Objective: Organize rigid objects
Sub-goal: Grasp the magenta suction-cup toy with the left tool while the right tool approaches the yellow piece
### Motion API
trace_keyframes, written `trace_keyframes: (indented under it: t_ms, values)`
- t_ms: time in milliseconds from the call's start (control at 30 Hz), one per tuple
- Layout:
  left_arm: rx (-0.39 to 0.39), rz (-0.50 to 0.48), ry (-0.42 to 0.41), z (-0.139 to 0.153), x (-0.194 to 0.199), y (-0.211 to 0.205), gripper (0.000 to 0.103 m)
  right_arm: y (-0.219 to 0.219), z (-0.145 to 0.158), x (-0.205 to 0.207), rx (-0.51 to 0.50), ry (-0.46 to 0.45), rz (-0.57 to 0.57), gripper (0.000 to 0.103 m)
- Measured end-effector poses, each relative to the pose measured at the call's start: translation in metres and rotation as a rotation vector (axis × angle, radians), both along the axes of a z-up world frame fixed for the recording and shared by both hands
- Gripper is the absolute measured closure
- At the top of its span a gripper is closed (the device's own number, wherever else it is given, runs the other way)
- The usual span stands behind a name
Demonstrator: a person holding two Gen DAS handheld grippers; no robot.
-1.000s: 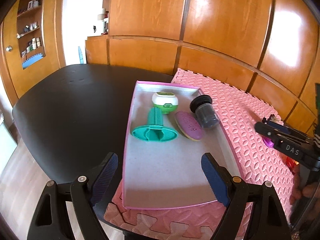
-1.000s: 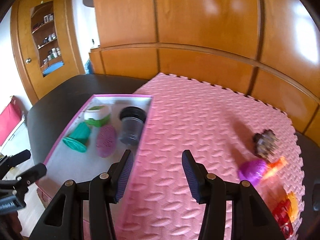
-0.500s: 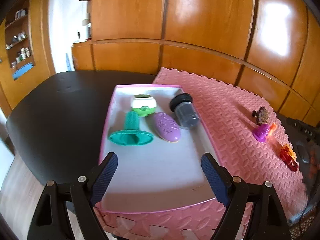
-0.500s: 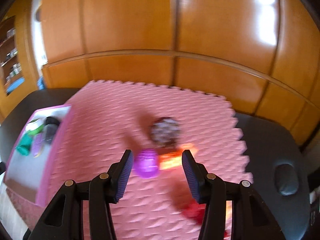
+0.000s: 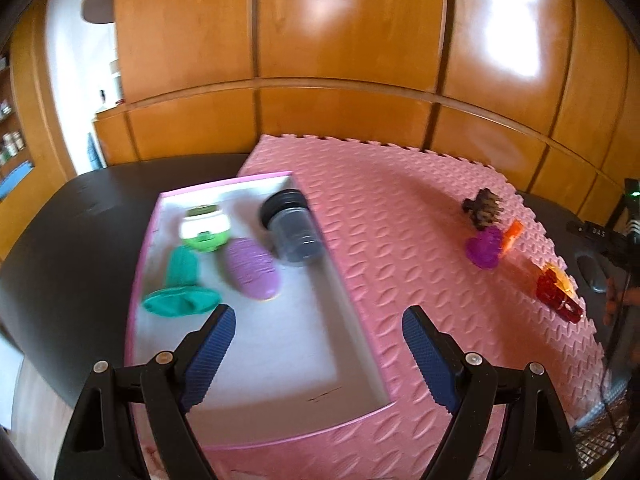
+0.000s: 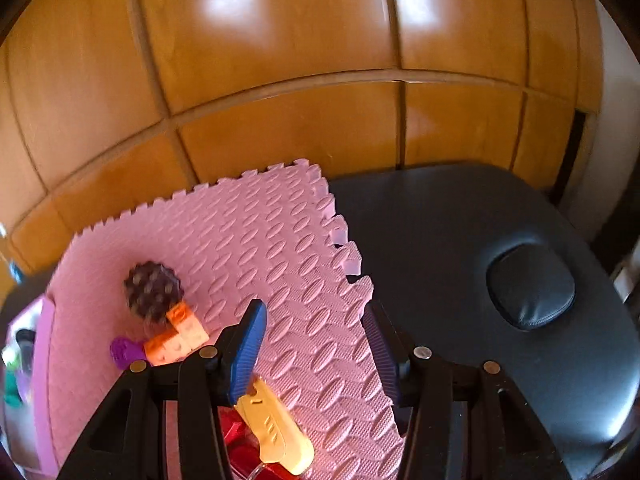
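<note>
red piece (image 6: 236, 446) half hidden behind tool; tray (image 6: 42, 364) cropped

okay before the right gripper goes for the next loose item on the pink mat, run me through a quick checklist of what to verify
1. Right gripper open and holding nothing: ok, the fingers stand apart over bare pink mat.
2. Left gripper open and holding nothing: ok.
3. Pink tray has free floor for more items: ok, its near half is bare.
4. Target lined up between the right fingers: not ok, the yellow piece and the red item lie low and to the left, partly under the gripper.
5. Orange brick, purple piece and spiky dark ball separable: cannot tell, they crowd together.
</note>
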State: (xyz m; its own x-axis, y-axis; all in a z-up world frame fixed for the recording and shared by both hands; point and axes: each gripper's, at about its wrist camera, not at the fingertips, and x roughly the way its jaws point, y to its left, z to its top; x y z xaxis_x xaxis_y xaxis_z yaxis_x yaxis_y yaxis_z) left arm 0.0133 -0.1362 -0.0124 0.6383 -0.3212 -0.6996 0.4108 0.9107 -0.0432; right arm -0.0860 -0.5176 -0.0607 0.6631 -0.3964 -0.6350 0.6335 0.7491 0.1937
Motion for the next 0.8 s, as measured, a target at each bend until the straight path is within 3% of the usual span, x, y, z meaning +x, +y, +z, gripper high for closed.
trace_keyframes:
  t_ms: [267,633,800]
  values:
    - [0.0,-0.121,0.018,0.002,0.008,-0.063,0.018,0.008,0.0,0.002,0.001,-0.006,0.031,0.052]
    - [0.025,-0.262,0.052,-0.017,0.026,-0.155,0.018,0.004,0.0,0.001,0.048,-0.021,0.045,0.052]
    - [0.022,-0.306,0.05,-0.026,0.035,-0.19,0.026,0.004,-0.002,0.005,0.059,-0.008,0.056,0.052]
